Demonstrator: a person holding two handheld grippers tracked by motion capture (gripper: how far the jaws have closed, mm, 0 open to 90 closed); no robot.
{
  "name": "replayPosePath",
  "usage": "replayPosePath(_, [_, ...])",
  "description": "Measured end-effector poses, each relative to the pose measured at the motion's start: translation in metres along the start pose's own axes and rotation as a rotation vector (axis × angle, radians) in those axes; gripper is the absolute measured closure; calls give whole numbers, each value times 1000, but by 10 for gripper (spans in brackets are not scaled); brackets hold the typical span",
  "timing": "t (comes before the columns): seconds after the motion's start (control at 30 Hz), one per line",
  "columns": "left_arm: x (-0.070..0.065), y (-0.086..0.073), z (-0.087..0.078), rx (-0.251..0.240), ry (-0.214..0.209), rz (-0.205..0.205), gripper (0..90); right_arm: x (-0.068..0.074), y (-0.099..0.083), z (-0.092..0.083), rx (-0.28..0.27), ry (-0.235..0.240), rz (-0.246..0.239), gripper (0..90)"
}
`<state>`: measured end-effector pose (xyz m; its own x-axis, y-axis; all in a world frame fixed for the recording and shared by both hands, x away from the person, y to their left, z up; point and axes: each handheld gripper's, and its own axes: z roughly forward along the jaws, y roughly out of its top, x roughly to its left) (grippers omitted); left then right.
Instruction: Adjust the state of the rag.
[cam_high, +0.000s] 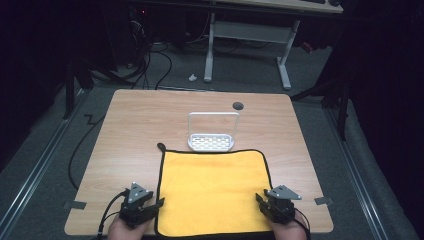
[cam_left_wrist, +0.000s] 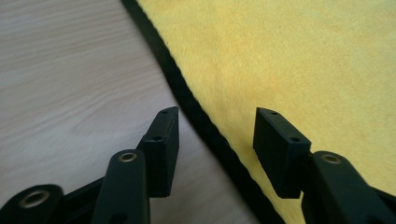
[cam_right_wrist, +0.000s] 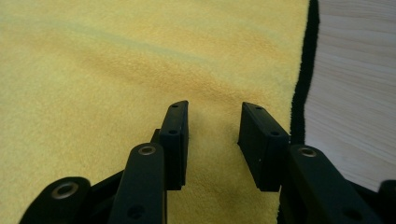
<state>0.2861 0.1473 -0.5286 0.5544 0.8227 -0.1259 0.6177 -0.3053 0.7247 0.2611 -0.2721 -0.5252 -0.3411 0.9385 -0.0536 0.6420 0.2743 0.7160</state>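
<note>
High view: a yellow cloth with black trim is lying flat on the table, its near edge at the person's side. The left gripper is sitting at the cloth's near-left edge, the right gripper at its near-right edge. Just beyond the cloth's far edge a white rack is standing, nearly touching the trim. A small dark grommet is lying past the rack, well away from the cloth. A short black loop is poking out at the cloth's far-left corner.

Left gripper view: jaws are standing spread, straddling the black trim, one jaw over bare wood, the other over yellow pile. Nothing is pinched yet.

Right gripper view: jaws are standing apart, narrower than the left pair, both over the cloth just inside its trim. They are gripping nothing, though the tips look close to the pile.

Judgement: the work in hand looks like taking the cloth's two near corners for a fold away from the person. To do it well, both jaws should be biting trim and pile together, at matching spots on either side, so the edge lifts level. The right pair is sitting inside the trim and may need shifting outward. The rack is standing in the way of any far-side carry; the folded edge should be landing short of it.
</note>
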Motion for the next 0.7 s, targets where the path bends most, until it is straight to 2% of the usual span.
replayPosePath(0.1, [-13, 12, 14, 7, -8, 62, 521, -16, -1, 0, 5, -34, 24, 634])
replayPosePath(0.23, [-29, 22, 29, 6, -36, 113, 525, -39, -4, -2, 10, -88, 61, 635])
replayPosePath(0.3, [-25, 26, 34, -4, -42, 102, 527, -45, -6, -5, 10, -102, 83, 634])
replayPosePath(0.33, [-20, 29, 37, -17, -35, 86, 524, -44, -6, -7, 6, -96, 88, 626])
replayPosePath(0.4, [-4, 36, 42, -44, -37, 34, 530, -31, -1, -14, -51, -56, 69, 606])
replayPosePath(0.47, [10, 47, 48, -72, -20, -1, 534, -12, 6, -20, -101, -18, 36, 598])
replayPosePath(0.5, [15, 52, 52, -81, -9, -5, 536, 5, 10, -22, -132, 8, 8, 598])
replayPosePath(0.6, [26, 70, 64, -88, 9, -24, 545, 44, 18, -22, -158, 66, -69, 602])
replayPosePath(0.7, [31, 83, 77, -75, 25, -25, 545, 78, 20, -17, -154, 117, -127, 604])
